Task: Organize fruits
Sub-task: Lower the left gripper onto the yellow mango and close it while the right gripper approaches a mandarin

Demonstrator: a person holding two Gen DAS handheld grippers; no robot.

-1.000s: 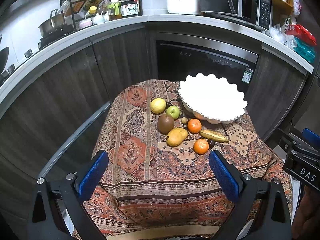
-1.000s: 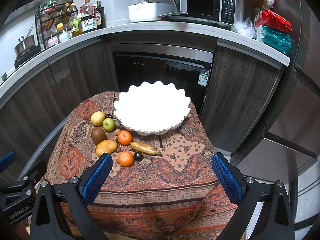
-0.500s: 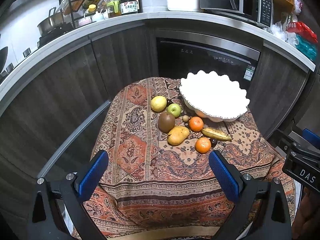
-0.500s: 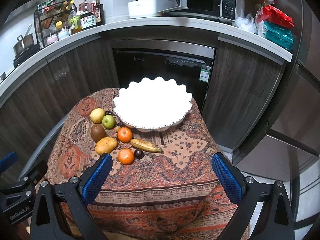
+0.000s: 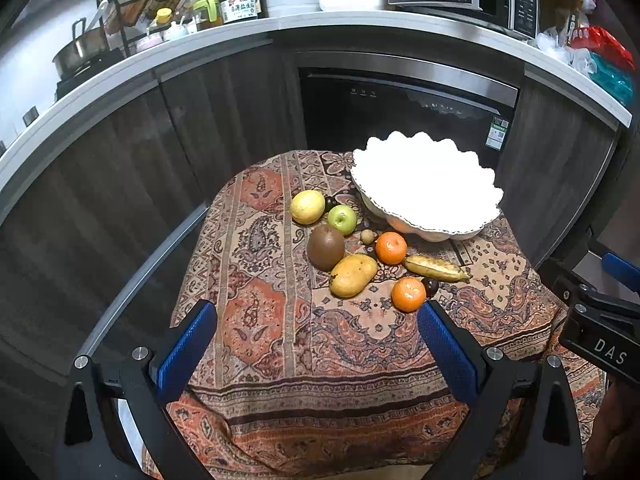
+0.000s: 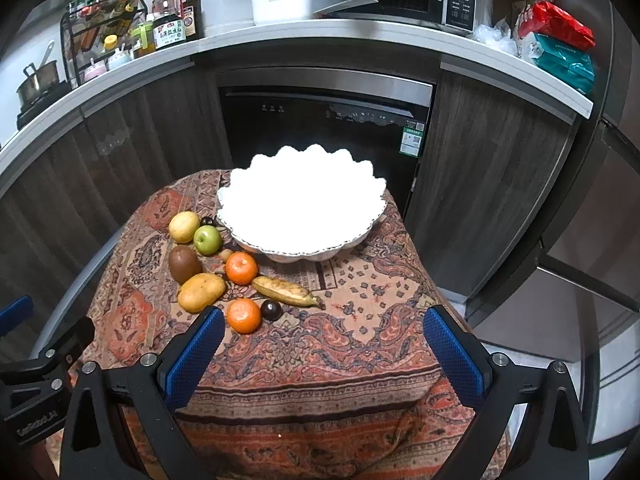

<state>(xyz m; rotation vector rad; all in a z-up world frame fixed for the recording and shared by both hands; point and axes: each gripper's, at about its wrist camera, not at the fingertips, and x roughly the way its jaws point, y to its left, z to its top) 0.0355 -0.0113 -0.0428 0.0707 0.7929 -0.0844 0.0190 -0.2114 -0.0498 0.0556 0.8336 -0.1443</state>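
Left hand-held gripper (image 5: 316,344) and right hand-held gripper (image 6: 324,344) both hang wide open and empty over the near edge of the cloth-covered counter (image 6: 344,360), with the fruit loose on the cloth just left of the empty white bowl (image 6: 360,236): lemon (image 6: 184,227), apple (image 6: 207,240), kiwi (image 6: 184,264), mango (image 6: 201,292), two oranges (image 6: 241,267), banana (image 6: 286,291), dark plum (image 6: 271,310). Risk as I see it: the fruit is packed touching, so a wide pad closing on one orange could nudge the round plum or its neighbour and roll it off the draped left or front edge, and the loose cloth may drag. Clear cloth lies right of the banana and in front of the bowl, so that's the open approach lane, while the bowl's tall scalloped rim needs clearance on the drop.
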